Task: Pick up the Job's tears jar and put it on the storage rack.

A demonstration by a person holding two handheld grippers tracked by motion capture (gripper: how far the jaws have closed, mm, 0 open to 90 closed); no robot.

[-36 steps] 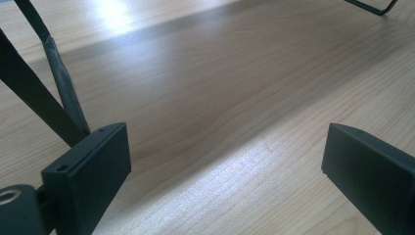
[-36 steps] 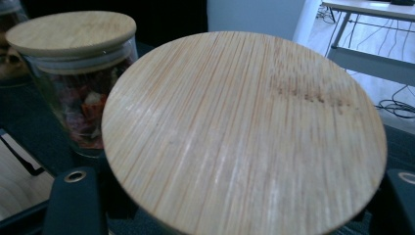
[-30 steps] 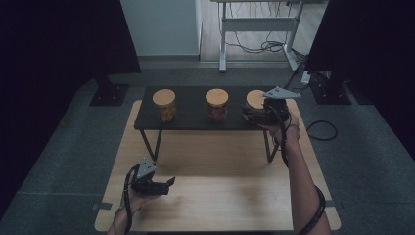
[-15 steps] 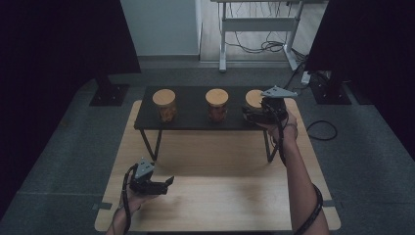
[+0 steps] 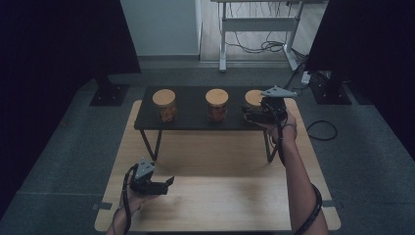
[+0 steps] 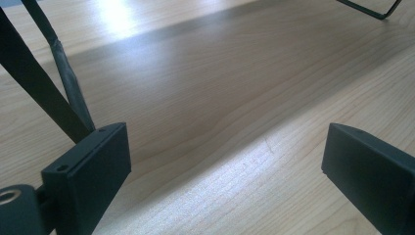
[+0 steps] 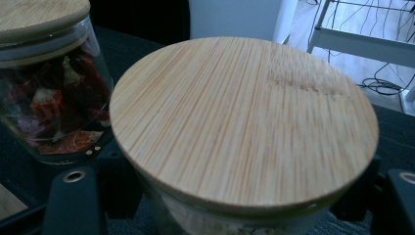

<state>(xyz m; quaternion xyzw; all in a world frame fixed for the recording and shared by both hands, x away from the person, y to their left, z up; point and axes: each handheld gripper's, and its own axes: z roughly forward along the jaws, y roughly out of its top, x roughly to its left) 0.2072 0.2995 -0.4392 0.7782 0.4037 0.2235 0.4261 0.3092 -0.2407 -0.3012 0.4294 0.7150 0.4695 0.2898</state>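
— How are the jaws set?
— The right gripper is clamped on the jar below its lid, on the black shelf. The left gripper is held wide open over the desk, empty.
— Handling?
— Glass: judged heavy, slippery, breakable.

Bare wooden table lies open; three jars crowd the black shelf.

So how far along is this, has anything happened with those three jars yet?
Nothing looks finished: the left jar and the middle jar stand lidded on the black shelf. In hand: the right gripper is clamped around the right jar just below its wooden lid, which is on. The left gripper waits open over the wooden table. Lifting or moving that jar seems still ahead.
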